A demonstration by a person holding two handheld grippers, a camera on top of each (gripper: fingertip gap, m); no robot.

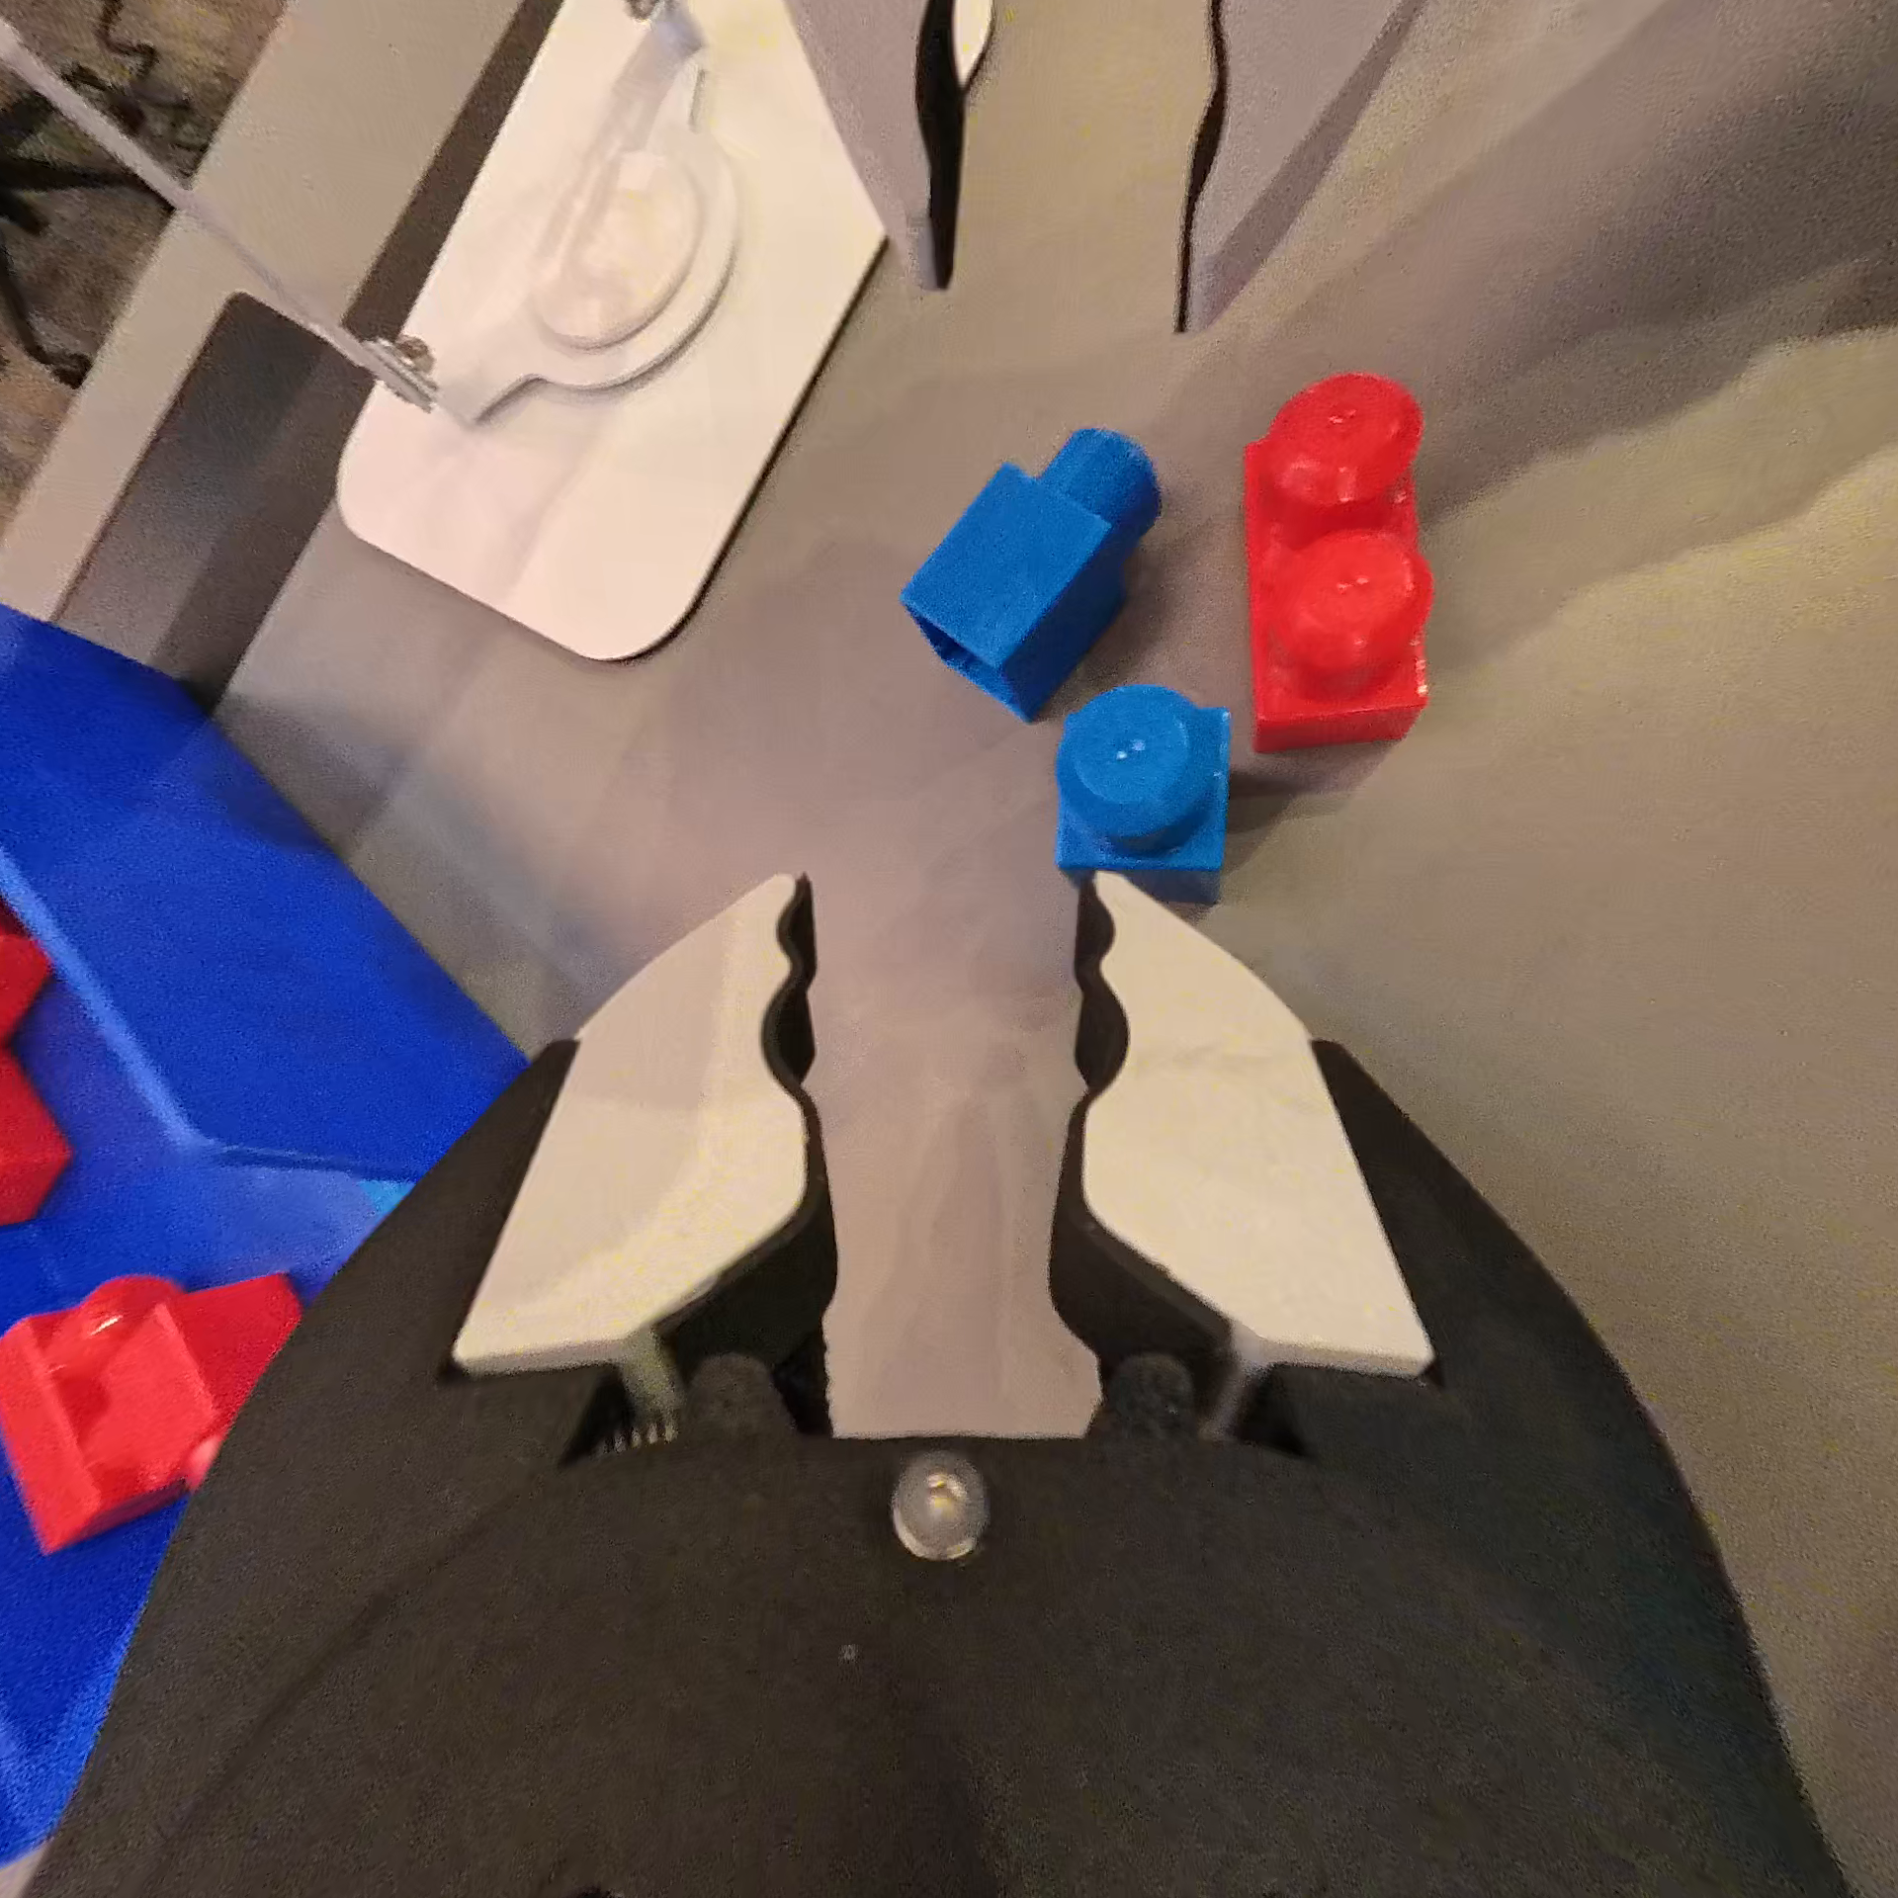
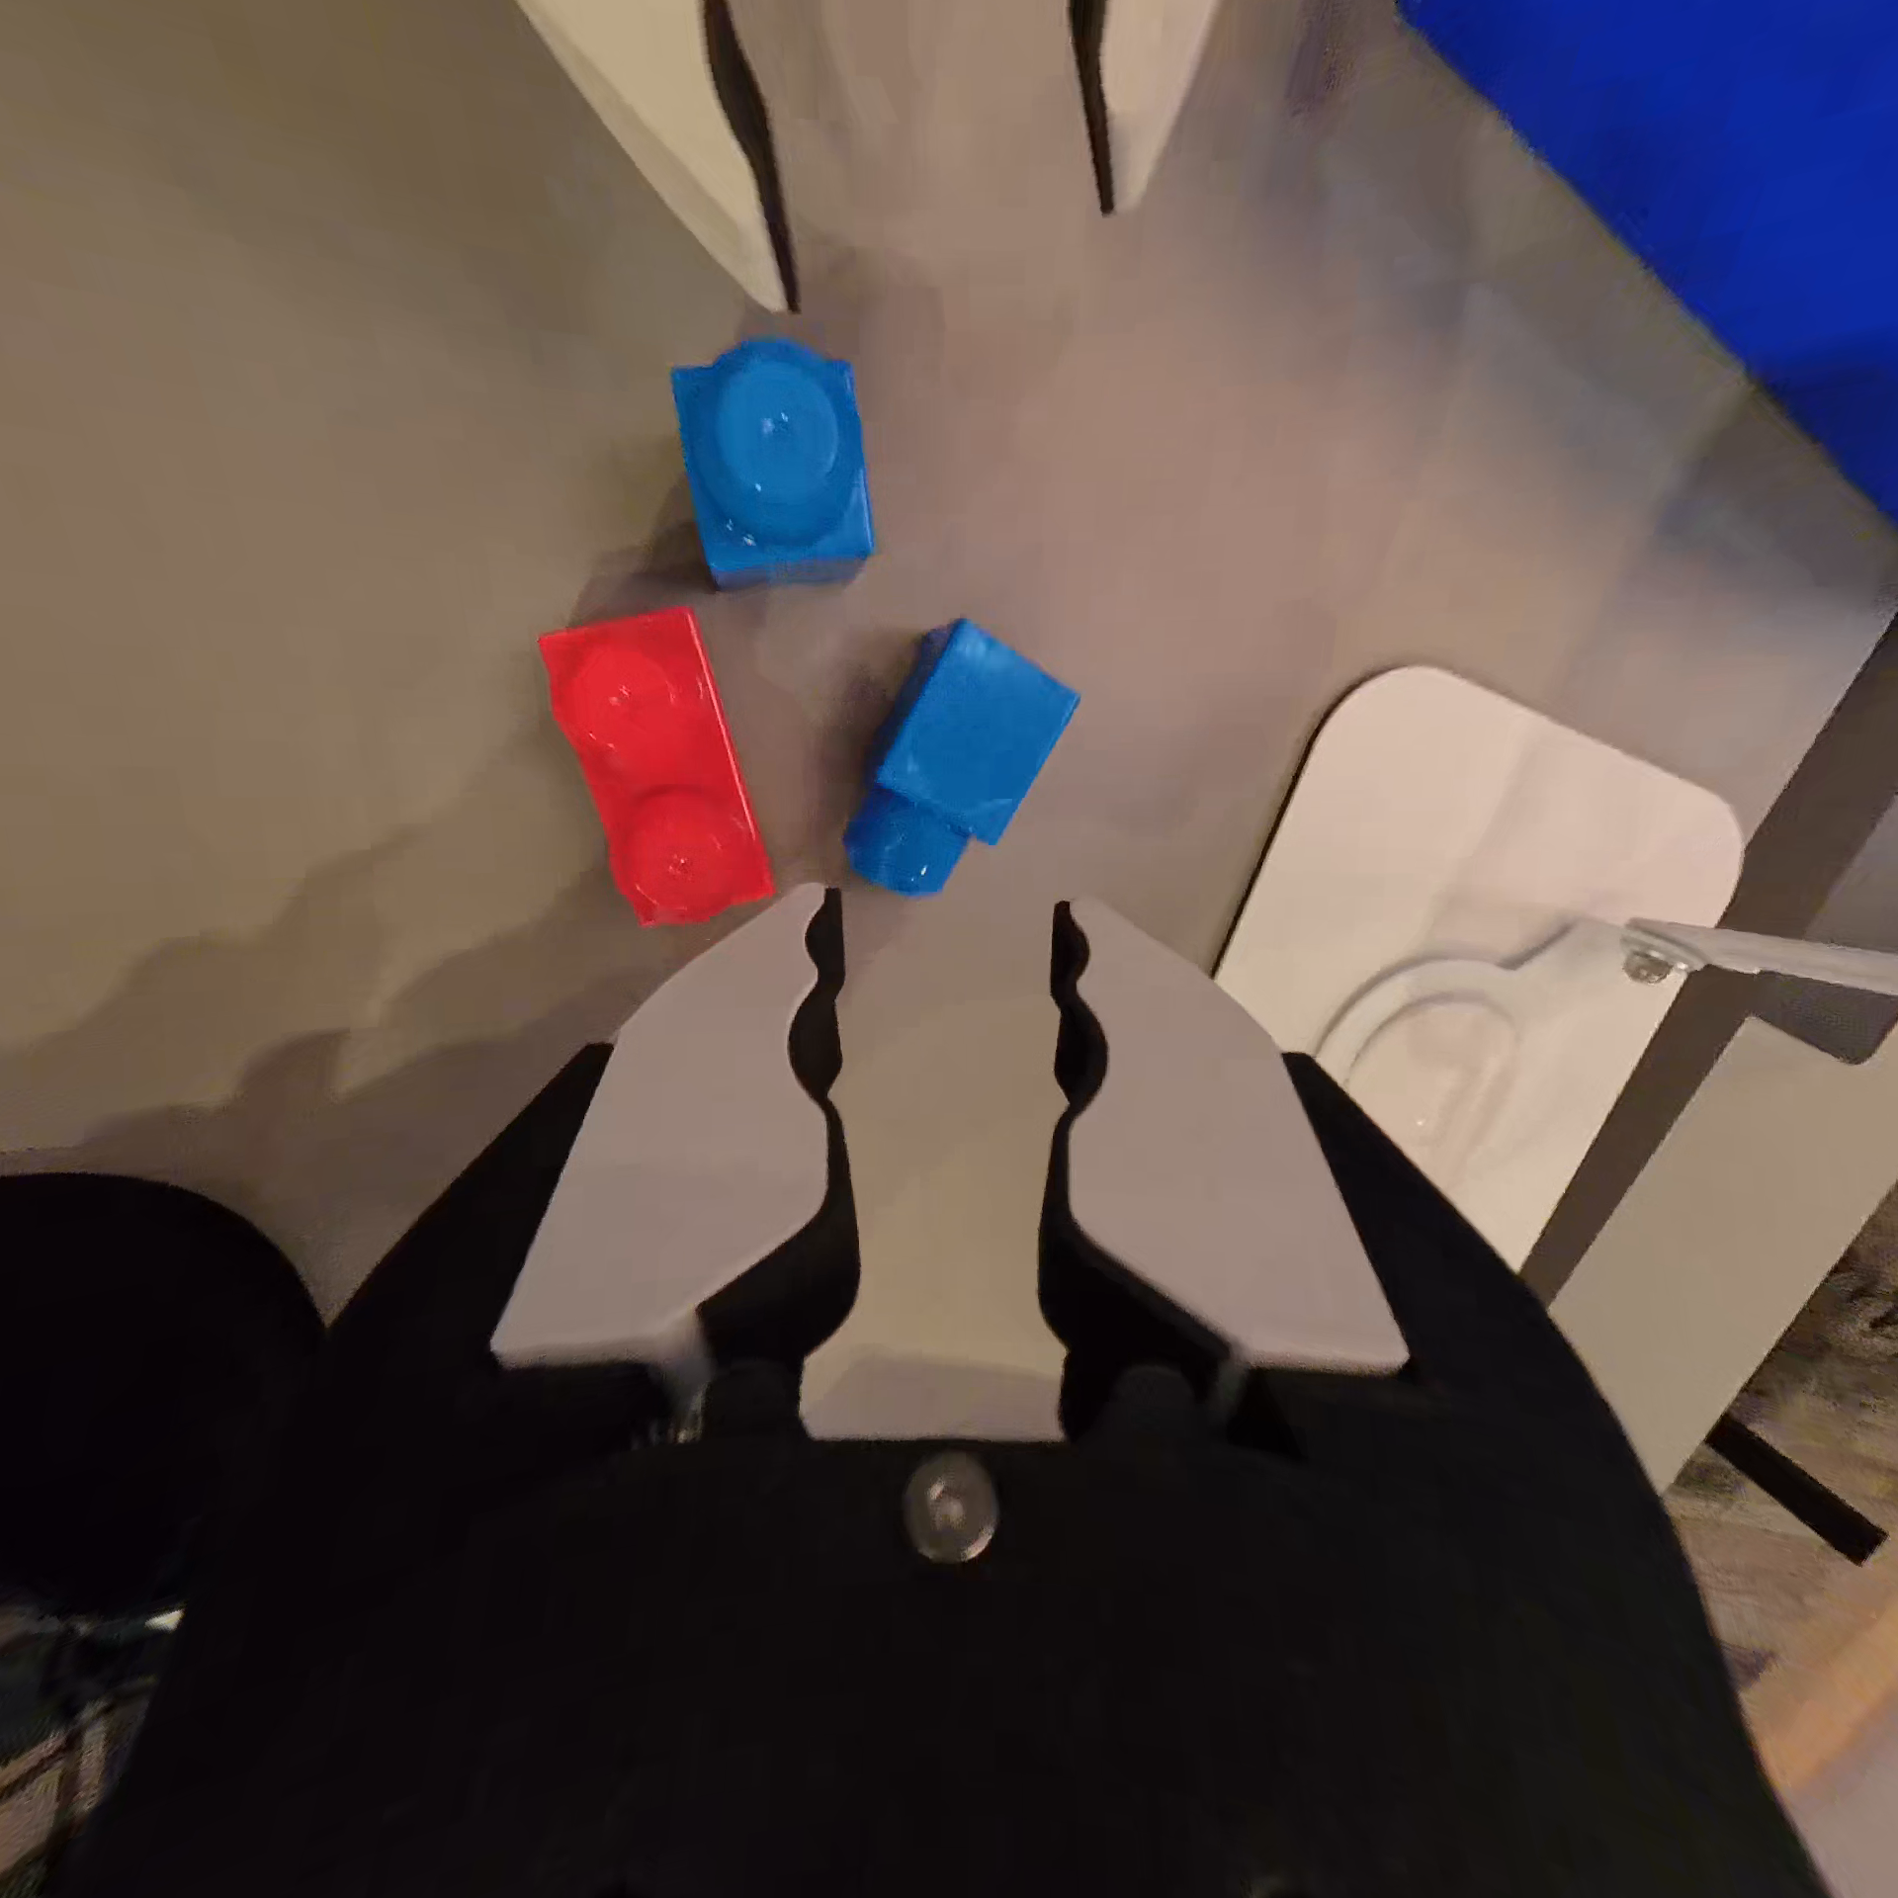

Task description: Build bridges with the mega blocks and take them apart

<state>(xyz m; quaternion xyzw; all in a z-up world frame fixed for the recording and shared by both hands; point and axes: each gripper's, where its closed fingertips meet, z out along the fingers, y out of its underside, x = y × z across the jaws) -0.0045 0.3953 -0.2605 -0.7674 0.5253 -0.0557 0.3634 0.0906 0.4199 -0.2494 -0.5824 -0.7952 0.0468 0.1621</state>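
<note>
Three blocks lie apart on the grey table (image 1: 637,801). A red two-stud block (image 1: 1335,575) stands upright; it also shows in the right wrist view (image 2: 652,765). A blue one-stud block (image 1: 1145,786) stands upright beside it (image 2: 775,467). A second blue one-stud block (image 1: 1027,580) lies on its side (image 2: 960,755). My left gripper (image 1: 943,888) is open and empty, just short of the upright blue block. My right gripper (image 2: 940,904) is open and empty, just short of the tipped blue block and the red block. Each gripper shows at the top of the other's view.
A blue bin (image 1: 154,873) at the left holds red blocks (image 1: 113,1387); it also shows in the right wrist view (image 2: 1695,185). A white stand base (image 1: 575,442) with a clear suction disc and a metal arm sits behind the blocks (image 2: 1489,924).
</note>
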